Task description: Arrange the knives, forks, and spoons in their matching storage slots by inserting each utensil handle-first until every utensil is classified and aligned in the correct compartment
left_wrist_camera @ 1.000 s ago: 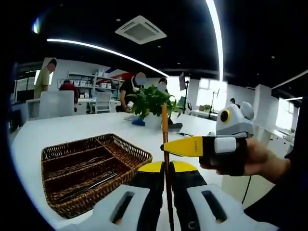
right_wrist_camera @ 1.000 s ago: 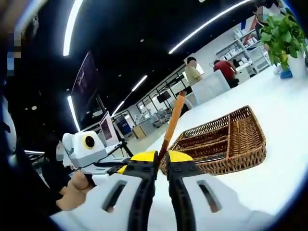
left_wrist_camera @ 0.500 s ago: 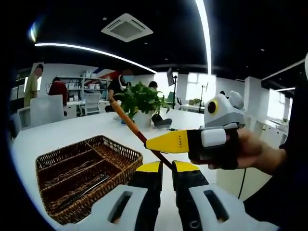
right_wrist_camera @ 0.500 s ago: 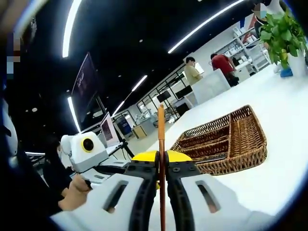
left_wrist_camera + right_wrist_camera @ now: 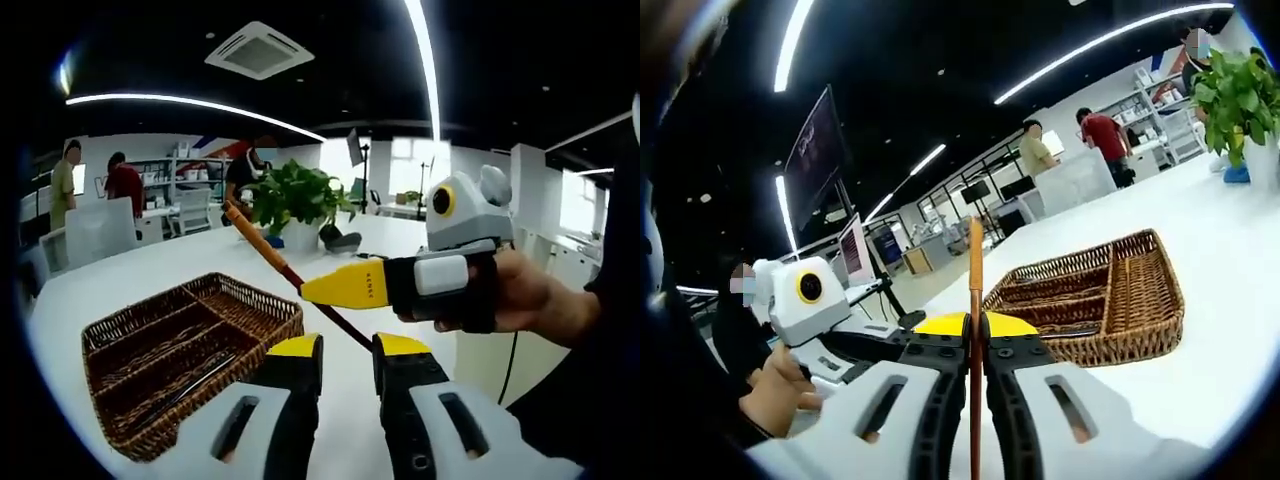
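Utensil carried toward the wicker tray (image 5: 190, 340)

The wooden-handled utensil (image 5: 975, 300) is clenched by the right claw (image 5: 975, 345); the left claw (image 5: 347, 358) is released. Handle-first insertion is judged next.

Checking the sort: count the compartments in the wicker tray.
3. The wicker tray has two long compartments side by side and one crosswise compartment at its end; contents partly hidden.
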Tool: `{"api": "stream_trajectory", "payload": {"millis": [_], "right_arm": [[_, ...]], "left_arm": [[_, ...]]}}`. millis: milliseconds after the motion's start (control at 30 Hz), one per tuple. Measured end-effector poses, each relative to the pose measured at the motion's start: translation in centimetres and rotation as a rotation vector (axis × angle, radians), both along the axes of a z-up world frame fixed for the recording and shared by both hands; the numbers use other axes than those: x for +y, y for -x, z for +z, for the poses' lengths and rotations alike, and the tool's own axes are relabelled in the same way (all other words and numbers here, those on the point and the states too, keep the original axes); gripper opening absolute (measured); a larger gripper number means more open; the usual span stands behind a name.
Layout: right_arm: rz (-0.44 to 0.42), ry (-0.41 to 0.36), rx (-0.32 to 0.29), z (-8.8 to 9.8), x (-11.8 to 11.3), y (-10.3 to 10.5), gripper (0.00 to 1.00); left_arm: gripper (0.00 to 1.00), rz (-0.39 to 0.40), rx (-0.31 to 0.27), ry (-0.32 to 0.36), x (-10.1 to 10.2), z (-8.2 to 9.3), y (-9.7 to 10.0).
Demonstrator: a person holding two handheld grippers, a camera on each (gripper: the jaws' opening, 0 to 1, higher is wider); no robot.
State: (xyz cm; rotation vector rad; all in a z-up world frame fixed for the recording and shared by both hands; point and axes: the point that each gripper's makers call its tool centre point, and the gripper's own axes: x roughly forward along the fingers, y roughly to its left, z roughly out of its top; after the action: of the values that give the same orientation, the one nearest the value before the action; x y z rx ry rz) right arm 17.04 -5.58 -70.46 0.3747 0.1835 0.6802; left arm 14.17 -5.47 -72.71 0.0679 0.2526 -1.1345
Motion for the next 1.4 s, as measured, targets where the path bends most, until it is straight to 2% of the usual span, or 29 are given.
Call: {"api": "stream_trajectory", "payload": {"millis": [67, 233, 367, 733, 833, 1000, 1133, 1400], "right_arm": [[0.002, 0.029, 0.002, -0.2, 0.0, -0.2, 0.03], [0.003, 0.038, 0.013, -0.3, 0.0, -0.6, 0.03], [-0.002, 0.068, 0.023, -0.7, -0.1, -1.3, 0.03], [-0.047, 0.11, 0.035, -0.3, -1.5, -3.9, 0.03], [-0.063, 0.123, 0.04, 0.0, -2.0, -4.9, 0.03], [-0.086, 0.157, 0.039, 0.7, -2.8, -7.1, 0.03], [-0.095, 0.174, 0.029, 1.3, -3.1, -8.6, 0.04], [-0.141, 0.175, 0.05, 1.4, -4.5, -12.3, 0.04]], "left_arm": [[0.28, 0.013, 0.003, -0.007, 0.5, -0.2, -0.3], [0.36, 0.057, -0.017, -0.02, 1.8, -0.2, -1.1], [0.47, 0.116, -0.025, -0.064, 3.2, -1.1, -2.2], [0.64, 0.223, 0.002, -0.062, 7.0, -2.0, -3.5], [0.65, 0.251, 0.012, -0.039, 8.2, -1.8, -3.8], [0.73, 0.325, 0.016, -0.046, 10.4, -2.0, -4.7], [0.78, 0.378, 0.012, -0.023, 11.8, -1.7, -5.2], [0.89, 0.425, 0.018, -0.018, 13.1, -1.9, -5.4]]}}
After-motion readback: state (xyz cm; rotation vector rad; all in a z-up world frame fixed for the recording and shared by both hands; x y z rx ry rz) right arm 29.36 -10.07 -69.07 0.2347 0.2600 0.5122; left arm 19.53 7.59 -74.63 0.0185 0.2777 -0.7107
